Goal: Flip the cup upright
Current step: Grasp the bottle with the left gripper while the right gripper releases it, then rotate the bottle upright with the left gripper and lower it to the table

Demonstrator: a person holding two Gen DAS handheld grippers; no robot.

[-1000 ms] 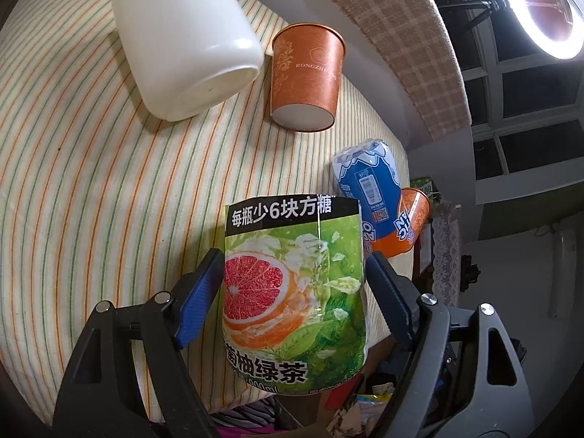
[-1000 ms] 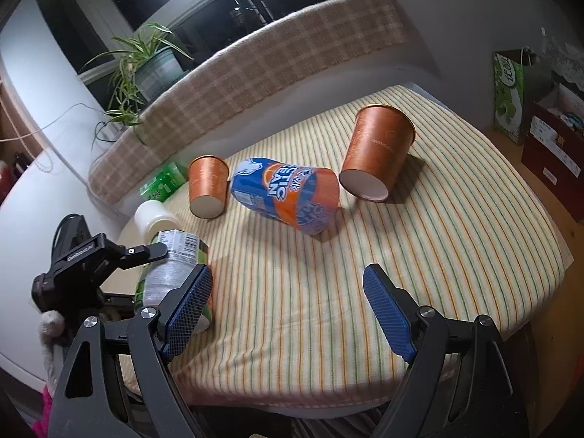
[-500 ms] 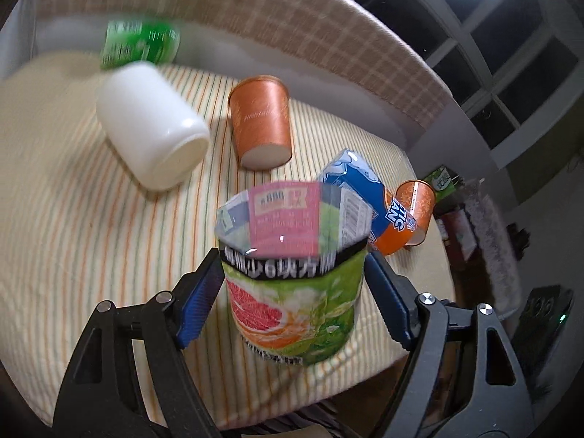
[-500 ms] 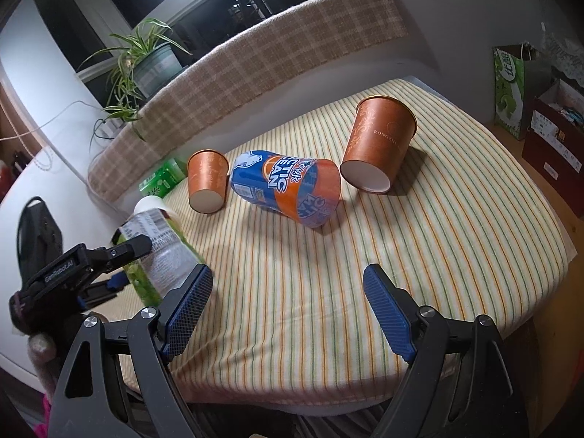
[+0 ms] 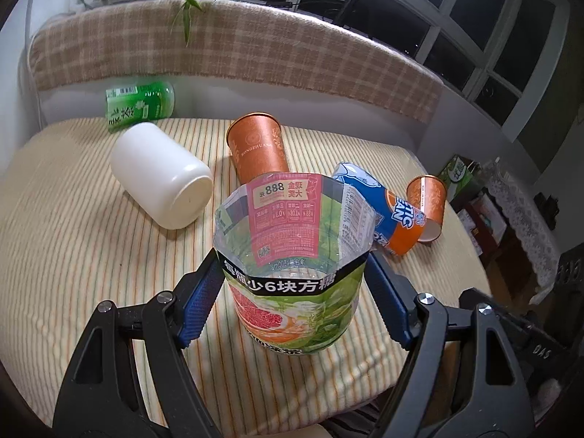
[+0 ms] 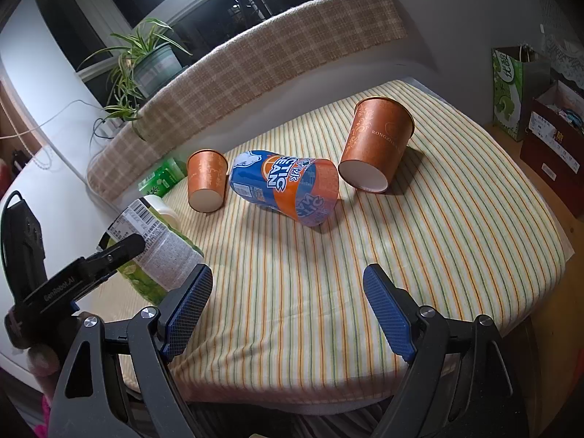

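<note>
My left gripper (image 5: 294, 304) is shut on a cut-off clear bottle cup with a green grapefruit label (image 5: 295, 273). The cup stands upright, open end up, on or just above the striped tablecloth (image 5: 73, 241) near the front edge. In the right wrist view the same cup (image 6: 157, 252) sits at the left, tilted slightly, with the left gripper's black finger across it. My right gripper (image 6: 286, 310) is open and empty above the cloth's front edge.
Lying on their sides: a white cup (image 5: 160, 175), a large orange paper cup (image 5: 257, 148), a blue-orange cup (image 6: 288, 189), another orange cup (image 6: 377, 146) and a green bottle cup (image 5: 138, 104). A checked cushion (image 5: 237, 47) runs along the back. Boxes (image 6: 551, 135) stand at the right.
The left gripper has turned the green-labelled cup from lying on its side to upright with the open end up. The right gripper has stayed where it was.
</note>
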